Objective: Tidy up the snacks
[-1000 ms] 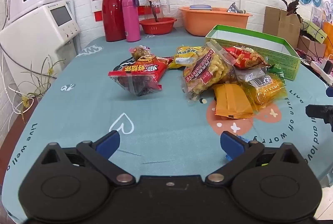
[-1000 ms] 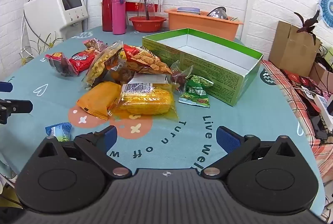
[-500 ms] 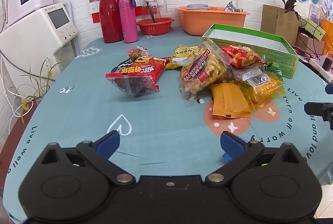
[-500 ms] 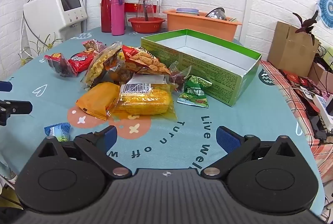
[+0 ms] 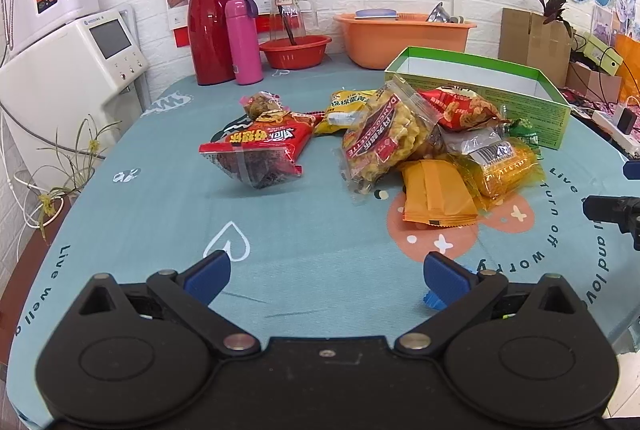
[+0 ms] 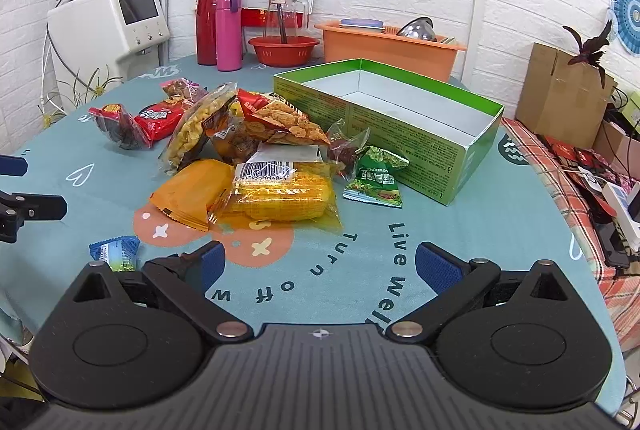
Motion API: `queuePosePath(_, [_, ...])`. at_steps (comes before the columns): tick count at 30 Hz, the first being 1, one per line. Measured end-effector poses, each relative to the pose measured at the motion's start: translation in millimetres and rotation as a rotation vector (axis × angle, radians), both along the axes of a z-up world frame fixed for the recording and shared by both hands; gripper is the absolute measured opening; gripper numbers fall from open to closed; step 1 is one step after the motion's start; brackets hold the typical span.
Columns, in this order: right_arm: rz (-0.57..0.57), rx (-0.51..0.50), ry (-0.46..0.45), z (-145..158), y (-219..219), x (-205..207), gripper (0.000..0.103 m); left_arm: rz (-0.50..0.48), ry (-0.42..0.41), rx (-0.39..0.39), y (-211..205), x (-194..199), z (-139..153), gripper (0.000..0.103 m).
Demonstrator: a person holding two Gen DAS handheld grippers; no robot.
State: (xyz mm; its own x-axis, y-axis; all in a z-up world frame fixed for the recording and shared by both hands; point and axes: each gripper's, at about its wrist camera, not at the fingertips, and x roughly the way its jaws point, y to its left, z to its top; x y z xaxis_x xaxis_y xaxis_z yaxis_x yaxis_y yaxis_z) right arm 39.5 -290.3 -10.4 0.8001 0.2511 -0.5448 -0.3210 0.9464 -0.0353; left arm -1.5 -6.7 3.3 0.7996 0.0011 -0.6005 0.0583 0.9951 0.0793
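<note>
Green cardboard box (image 6: 404, 134) sat empty at two o'clock, snack packets (image 6: 256, 158) heaped against its wall awaiting sorting, while left gripper (image 5: 326, 272) and right gripper (image 6: 316, 264) hovered with fingers spread, holding nothing.

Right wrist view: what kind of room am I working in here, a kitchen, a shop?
Probably a home dining or kitchen corner: a round table under a printed cloth, a red thermos by the brick wall, and an orange basin holding dishes.

Left gripper (image 5: 326, 276) and right gripper (image 6: 318, 266), fingers spread wide, both empty.
</note>
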Motion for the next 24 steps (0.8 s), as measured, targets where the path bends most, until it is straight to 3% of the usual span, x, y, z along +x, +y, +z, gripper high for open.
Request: queuePosePath(24, [0.001,0.004,0.003,-2.9,0.2,-0.4,0.103,-0.027,0.005,-0.007,-5.7,-1.4,-5.4,0.103])
